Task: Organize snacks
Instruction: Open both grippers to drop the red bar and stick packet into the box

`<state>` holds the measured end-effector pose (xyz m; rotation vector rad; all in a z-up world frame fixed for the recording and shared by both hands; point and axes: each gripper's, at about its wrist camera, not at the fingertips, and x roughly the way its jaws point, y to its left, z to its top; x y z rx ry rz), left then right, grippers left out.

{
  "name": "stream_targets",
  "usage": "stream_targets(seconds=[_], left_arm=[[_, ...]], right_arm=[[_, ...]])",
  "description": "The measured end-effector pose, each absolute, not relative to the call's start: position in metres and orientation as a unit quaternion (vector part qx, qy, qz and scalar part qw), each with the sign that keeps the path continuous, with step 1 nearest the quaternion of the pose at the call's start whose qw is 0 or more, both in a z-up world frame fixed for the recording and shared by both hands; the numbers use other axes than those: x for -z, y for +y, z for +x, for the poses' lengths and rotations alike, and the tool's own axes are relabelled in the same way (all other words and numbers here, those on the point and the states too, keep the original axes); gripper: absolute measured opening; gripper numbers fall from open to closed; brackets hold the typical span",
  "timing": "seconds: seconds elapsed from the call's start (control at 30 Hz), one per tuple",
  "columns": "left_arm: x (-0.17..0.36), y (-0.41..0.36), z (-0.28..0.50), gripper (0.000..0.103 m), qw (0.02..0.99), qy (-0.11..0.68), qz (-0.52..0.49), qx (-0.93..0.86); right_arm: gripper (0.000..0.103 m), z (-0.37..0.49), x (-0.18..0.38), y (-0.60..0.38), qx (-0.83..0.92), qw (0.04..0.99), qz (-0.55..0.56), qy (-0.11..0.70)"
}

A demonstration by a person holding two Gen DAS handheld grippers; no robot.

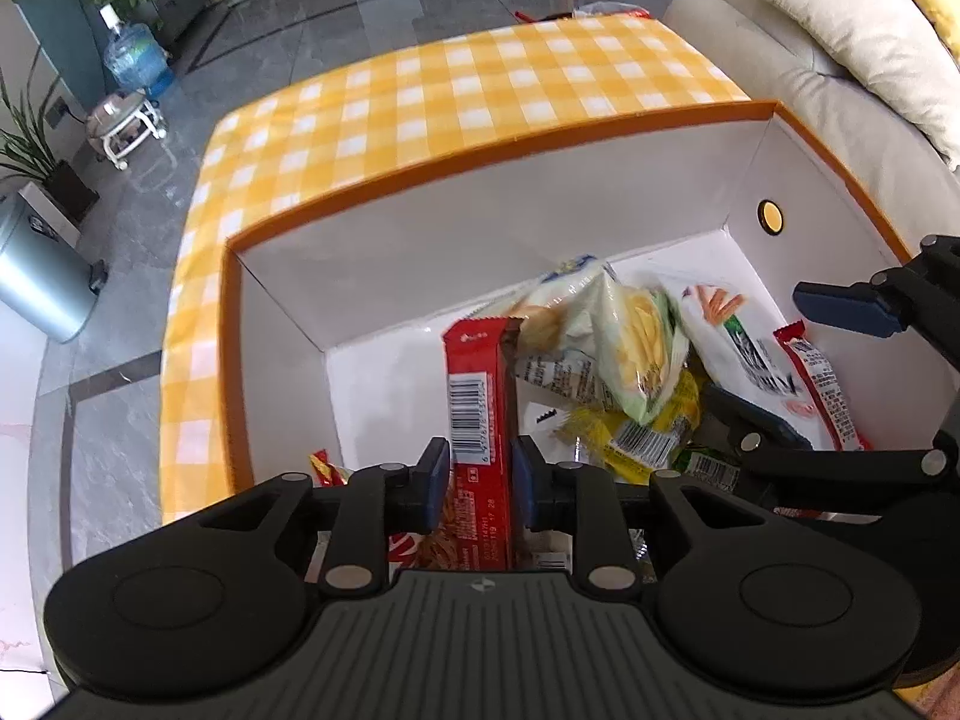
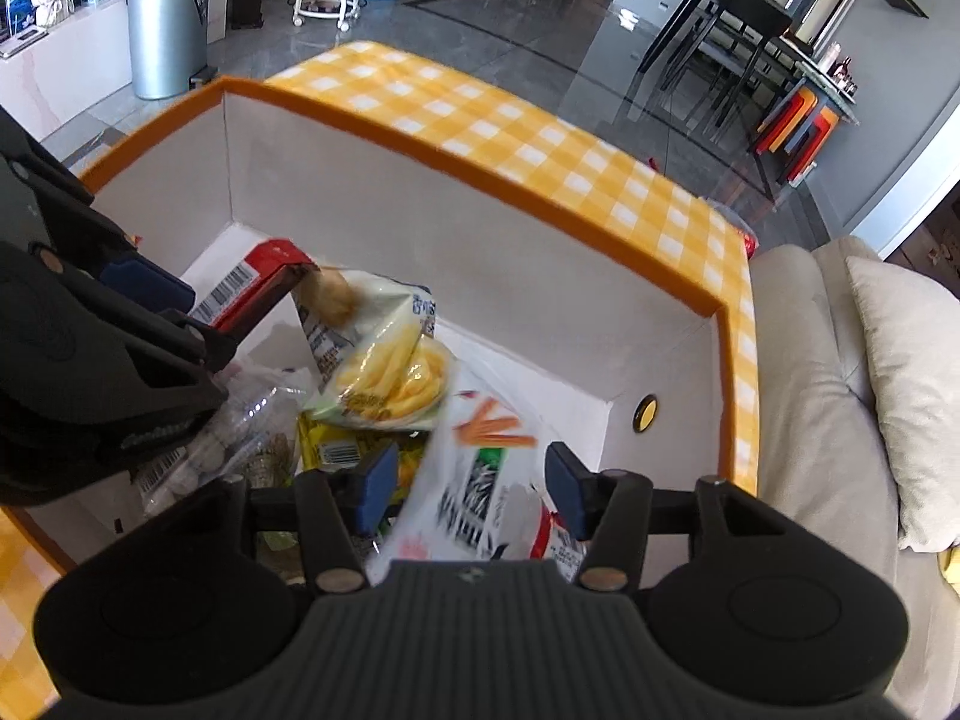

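Snacks go in the orange box (image 1: 498,147): my left tongs (image 1: 480,483) clench the red bar (image 1: 477,420) above it; right tongs (image 2: 471,489) released, white packet (image 2: 474,504) between, dropping.

- The left gripper (image 1: 480,474) pinches a red snack box (image 1: 477,420) between its blue pads, barcode side facing up.
- The box stands inside an orange-rimmed white carton (image 1: 498,150) on a yellow checked tablecloth (image 1: 420,96).
- Beside it lie a pale chip bag (image 1: 636,348) and yellow packets (image 1: 636,438).
- The right gripper (image 1: 798,360) reaches in over a white packet (image 1: 732,324), its pads apart.
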<state>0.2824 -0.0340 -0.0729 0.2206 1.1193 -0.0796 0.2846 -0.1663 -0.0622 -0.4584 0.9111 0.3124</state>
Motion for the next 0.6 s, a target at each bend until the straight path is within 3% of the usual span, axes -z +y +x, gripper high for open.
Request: stream_targets(seconds=[0.13,0.2,0.27,0.4,0.6], left_arm=[[0.065,-0.033,0.275,0.034,0.852,0.511,0.108,0.024],[0.059,-0.029,0.268,0.04,0.862,0.498,0.095,0.017],[0.053,-0.024,0.261,0.043,0.87,0.486,0.08,0.011],[0.039,-0.018,0.243,0.043,0.888,0.457,0.051,0.004],[0.019,-0.012,0.206,0.045,0.915,0.402,0.014,-0.014]], right_arm=[[0.058,0.279,0.055,-0.168,-0.149,0.865,-0.219,0.427],[0.068,0.275,0.051,-0.17,-0.146,0.867,-0.219,0.423],[0.072,0.271,0.045,-0.174,-0.144,0.872,-0.213,0.416],[0.081,0.259,0.033,-0.183,-0.137,0.886,-0.177,0.406],[0.084,0.226,0.012,-0.202,-0.108,0.914,-0.101,0.377]])
